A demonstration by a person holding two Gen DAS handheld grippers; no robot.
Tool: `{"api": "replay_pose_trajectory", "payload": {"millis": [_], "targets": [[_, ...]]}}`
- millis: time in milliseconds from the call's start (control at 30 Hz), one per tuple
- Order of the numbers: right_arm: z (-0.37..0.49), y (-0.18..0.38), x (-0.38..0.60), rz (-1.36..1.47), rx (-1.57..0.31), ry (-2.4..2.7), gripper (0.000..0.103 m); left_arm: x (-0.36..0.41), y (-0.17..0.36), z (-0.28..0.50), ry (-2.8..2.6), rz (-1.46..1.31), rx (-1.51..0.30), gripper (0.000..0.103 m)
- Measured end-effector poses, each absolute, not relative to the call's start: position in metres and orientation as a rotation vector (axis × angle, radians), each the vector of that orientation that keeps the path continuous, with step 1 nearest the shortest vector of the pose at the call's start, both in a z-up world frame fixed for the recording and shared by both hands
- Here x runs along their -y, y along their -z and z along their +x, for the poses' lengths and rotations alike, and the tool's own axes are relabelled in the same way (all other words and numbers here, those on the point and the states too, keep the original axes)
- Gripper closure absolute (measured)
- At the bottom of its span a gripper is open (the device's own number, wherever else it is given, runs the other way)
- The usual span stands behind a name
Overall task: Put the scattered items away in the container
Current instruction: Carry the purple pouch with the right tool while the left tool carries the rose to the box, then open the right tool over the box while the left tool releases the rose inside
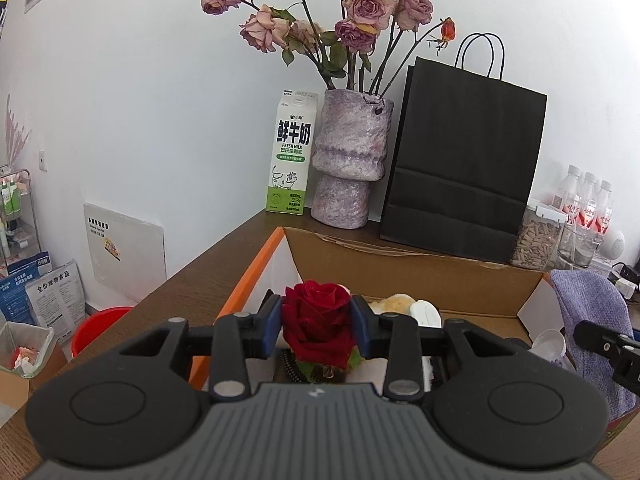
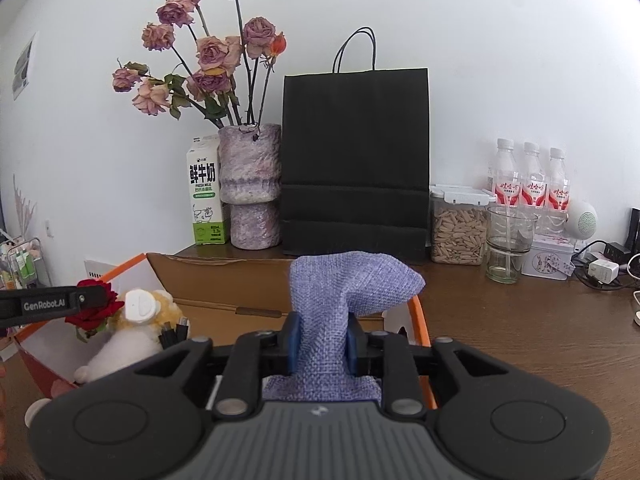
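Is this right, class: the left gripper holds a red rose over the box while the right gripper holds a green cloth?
Not quite. The cloth in the right gripper is lilac-blue, not green, as the right wrist view shows. The left gripper does hold the red rose over the box.

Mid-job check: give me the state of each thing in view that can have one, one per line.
left hand-held gripper: shut on the red rose
red rose: held above the box
right hand-held gripper: shut on the purple cloth
purple cloth: held, bunched, over the box's right edge
cardboard box: open, items inside
plush toy: lying in the box
milk carton: upright, cap on
black paper bag: standing upright
seed jar: lid on
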State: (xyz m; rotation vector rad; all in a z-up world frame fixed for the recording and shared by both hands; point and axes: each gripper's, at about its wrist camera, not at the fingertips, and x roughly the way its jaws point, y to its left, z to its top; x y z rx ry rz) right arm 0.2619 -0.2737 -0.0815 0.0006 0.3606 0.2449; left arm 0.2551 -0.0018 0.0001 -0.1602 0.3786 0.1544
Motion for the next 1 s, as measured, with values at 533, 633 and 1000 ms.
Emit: {"api": "replay_pose_trajectory", "payload": {"millis": [533, 633, 1000], "targets": [[0.241, 0.076, 0.276, 0.020, -0.300, -0.240, 0.000, 0.018, -0.003, 0.239, -0.137, -0.097, -0.284, 0.000], [0.239, 0.076, 0.277, 0.022, -0.294, -0.232, 0.000, 0.017, -0.002, 0.239, -0.142, -0.102, -0.282, 0.000], [0.231, 0.075, 0.286, 0.038, -0.275, -0.224, 0.000, 0.017, -0.002, 0.233, -0.147, -0.108, -0.262, 0.000]]}}
